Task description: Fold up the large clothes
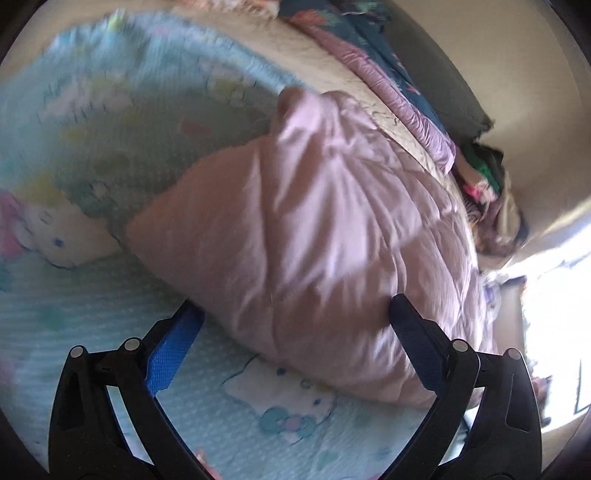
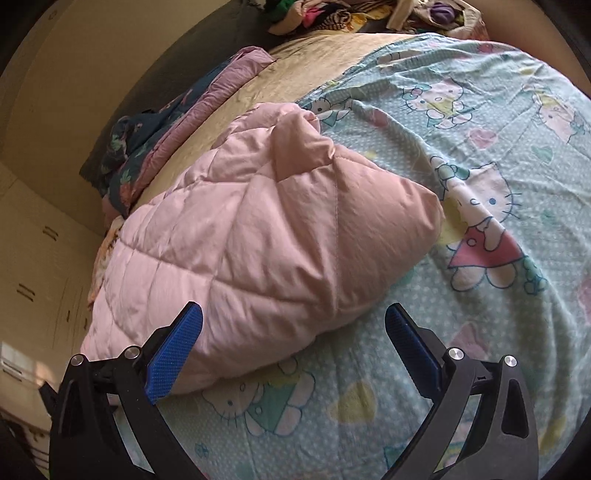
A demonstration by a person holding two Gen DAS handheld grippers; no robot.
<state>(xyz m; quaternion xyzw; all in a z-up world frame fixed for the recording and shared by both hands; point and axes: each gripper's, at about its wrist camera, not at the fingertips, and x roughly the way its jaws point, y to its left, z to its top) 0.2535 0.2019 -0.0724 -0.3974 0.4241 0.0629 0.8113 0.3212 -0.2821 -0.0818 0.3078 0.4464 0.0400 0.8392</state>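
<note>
A pink quilted puffy garment (image 1: 317, 236) lies folded in a thick bundle on the light blue cartoon-cat bed sheet (image 1: 110, 317). It also shows in the right wrist view (image 2: 251, 236), lying on the sheet (image 2: 480, 332). My left gripper (image 1: 295, 314) is open, its blue-padded fingers (image 1: 173, 347) spread wide on either side of the bundle's near edge. The left view is motion-blurred. My right gripper (image 2: 295, 321) is open and empty, its fingers straddling the bundle's near corner just above the sheet.
A dark floral and purple quilt (image 2: 155, 140) lies bunched along the bed's far side on a beige cover (image 2: 303, 70). A heap of mixed clothes (image 2: 351, 14) sits at the bed's far end. Cream cupboards (image 2: 33, 258) stand beside the bed.
</note>
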